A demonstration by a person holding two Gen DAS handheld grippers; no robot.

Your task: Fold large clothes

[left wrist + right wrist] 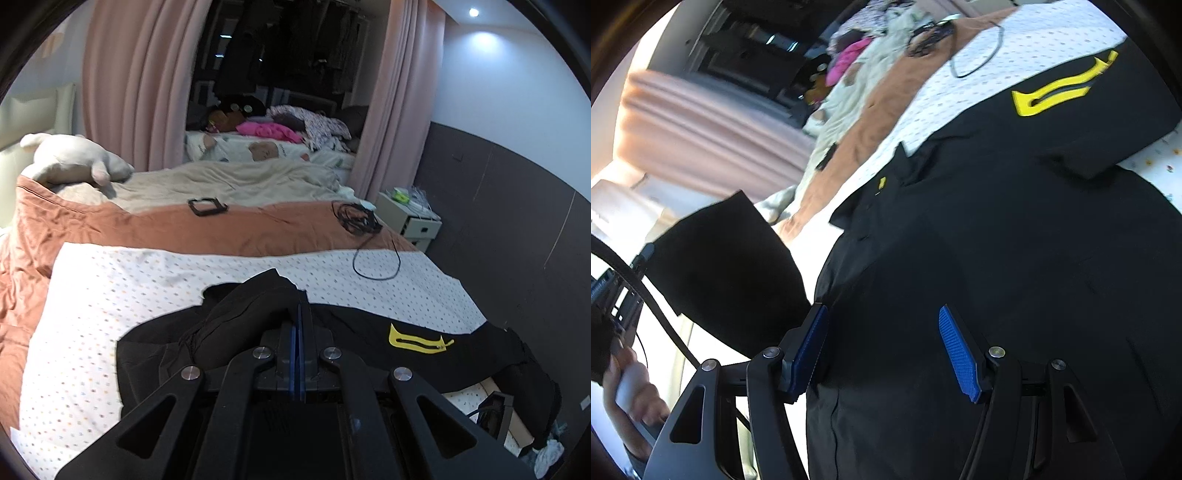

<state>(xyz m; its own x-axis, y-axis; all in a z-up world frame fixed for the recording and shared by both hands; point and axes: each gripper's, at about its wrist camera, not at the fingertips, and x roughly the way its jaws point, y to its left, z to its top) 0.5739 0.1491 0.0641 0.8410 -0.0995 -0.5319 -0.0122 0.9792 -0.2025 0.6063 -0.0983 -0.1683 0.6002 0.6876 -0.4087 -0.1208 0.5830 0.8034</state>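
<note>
Left gripper (pixel 301 306) clenched on a bunched fold of black garment (pixel 369 332), fabric lifted and draped over the fingers. Right gripper (pixel 882 347) released, jaws apart, nothing between the blue pads (pixel 960 350), hovering just above the garment body. Garment spread on dotted sheet (pixel 147 277) along the near edge of the bed (pixel 110 225), long axis running across, right end hanging off the edge. Yellow patch (pixel 419 338) toward right end. Lifted part hangs left of right fingers; flat body straight ahead of them. Count: one garment, two grippers, one cable (pixel 376 258), one plush toy (pixel 74 158). Likely step: carrying held part over body.
</note>
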